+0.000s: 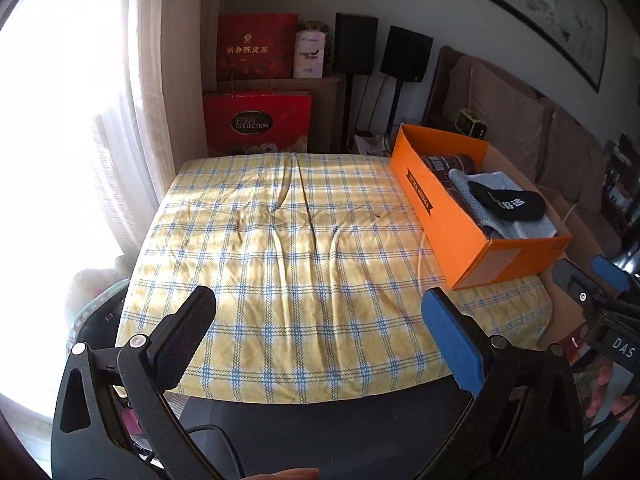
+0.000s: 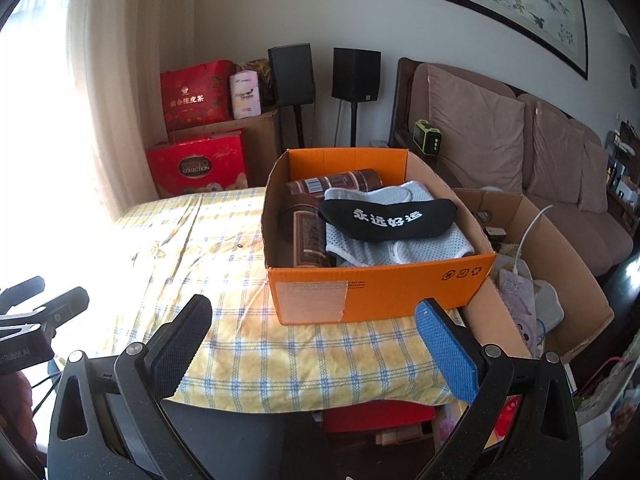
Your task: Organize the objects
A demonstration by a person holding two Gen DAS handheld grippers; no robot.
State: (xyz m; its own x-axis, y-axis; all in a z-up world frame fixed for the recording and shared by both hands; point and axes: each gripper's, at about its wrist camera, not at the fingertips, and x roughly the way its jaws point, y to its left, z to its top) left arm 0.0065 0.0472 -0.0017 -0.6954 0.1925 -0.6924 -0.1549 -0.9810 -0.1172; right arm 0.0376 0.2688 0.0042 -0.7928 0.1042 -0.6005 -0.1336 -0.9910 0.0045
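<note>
Box (image 2: 376, 292) at tablecloth's (image 1: 288, 240) right edge

A yellow checked tablecloth (image 1: 280, 240) covers the table; 1 orange box (image 2: 380, 288) sits on it.

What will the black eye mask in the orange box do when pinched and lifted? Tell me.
The black eye mask probably flops: it drapes over the mesh cloth. Likely light, being thin fabric. It lies loose on top, so it should lift free of the orange box.

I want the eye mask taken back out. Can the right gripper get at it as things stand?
Probably yes. The black eye mask lies on top of everything in the open orange box, and the right gripper is open, empty and facing it across bare tablecloth.
</note>
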